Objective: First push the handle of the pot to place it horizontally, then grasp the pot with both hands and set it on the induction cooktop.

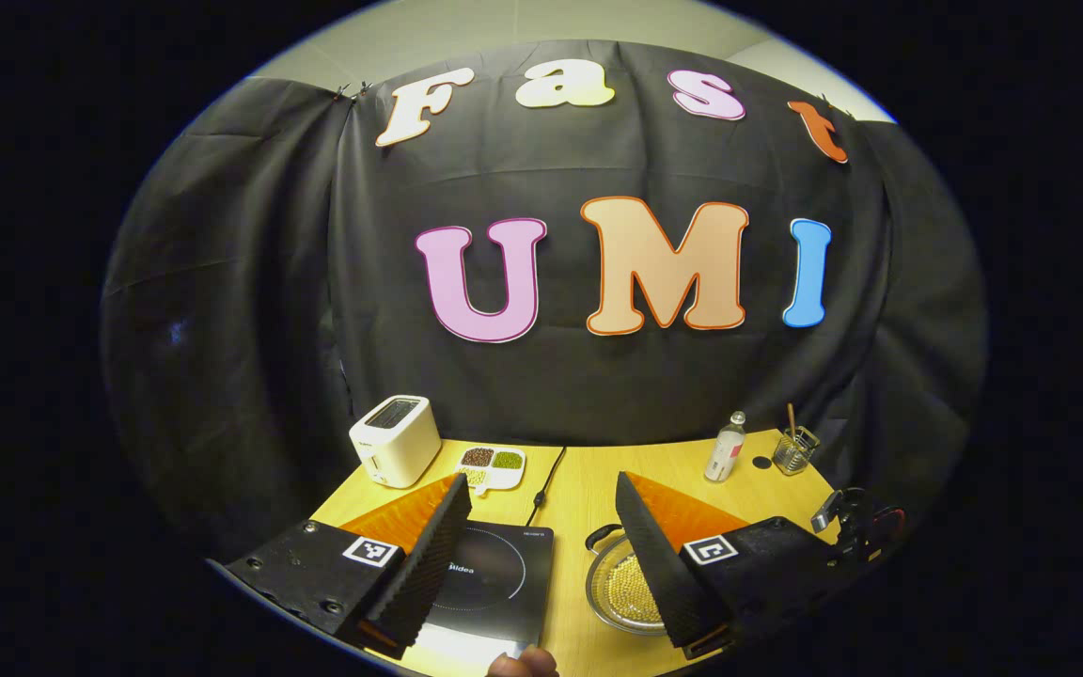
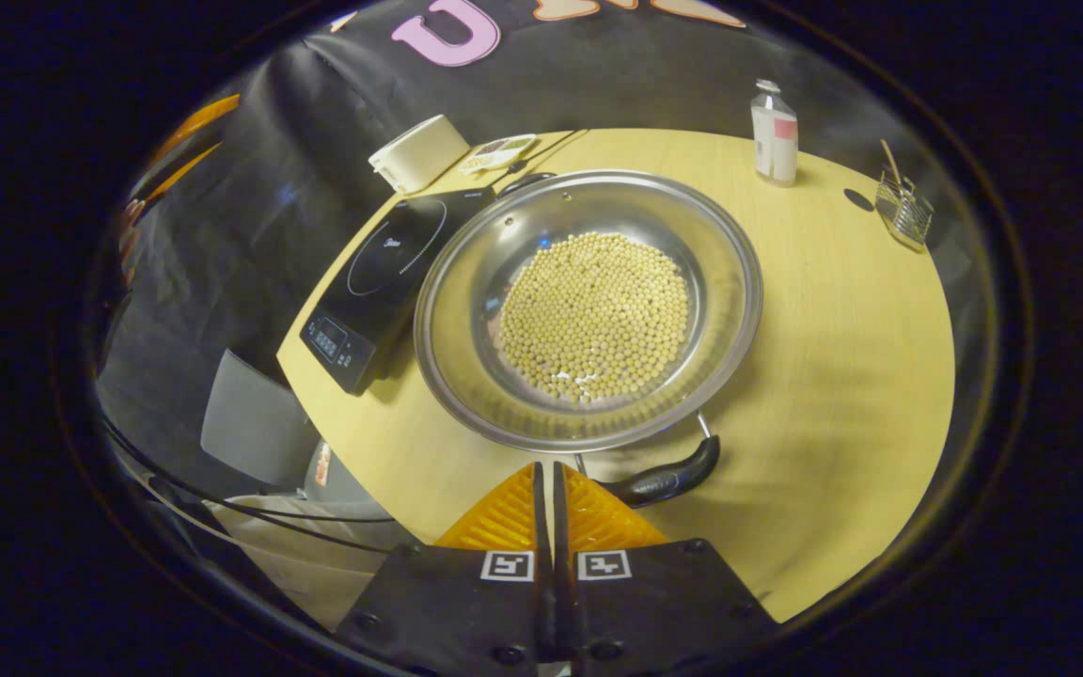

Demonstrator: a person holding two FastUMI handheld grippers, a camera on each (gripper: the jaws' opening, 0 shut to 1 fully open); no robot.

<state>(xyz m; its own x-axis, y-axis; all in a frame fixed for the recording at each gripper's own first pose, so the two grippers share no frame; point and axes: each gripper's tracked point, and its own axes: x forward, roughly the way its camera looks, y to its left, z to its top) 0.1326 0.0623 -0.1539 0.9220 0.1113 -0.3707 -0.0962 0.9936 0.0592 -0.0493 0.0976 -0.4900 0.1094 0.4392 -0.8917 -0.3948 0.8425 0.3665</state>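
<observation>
A steel pot [image 2: 466, 320] holding pale round beans [image 2: 598, 315] stands on the wooden table [image 2: 842, 338], just right of the black induction cooktop [image 2: 382, 273]. Its near dark handle [image 2: 668, 480] lies at the rim closest to me, and a second handle [image 2: 523, 179] shows at the far rim. My right gripper [image 2: 547, 467] is shut with nothing between its fingers, its tips beside the left end of the near handle. My left gripper [image 1: 541, 480] is open, raised above the cooktop [image 1: 494, 574] and the pot [image 1: 612, 588], whose right part is hidden by one finger.
At the back of the table stand a white toaster [image 1: 396, 439], a divided dish of beans [image 1: 493, 465], a small bottle [image 1: 725, 448] and a wire holder [image 1: 795, 451]. The cooktop's cable [image 1: 541, 489] runs backward. A grey chair [image 2: 255, 423] sits below the table's edge.
</observation>
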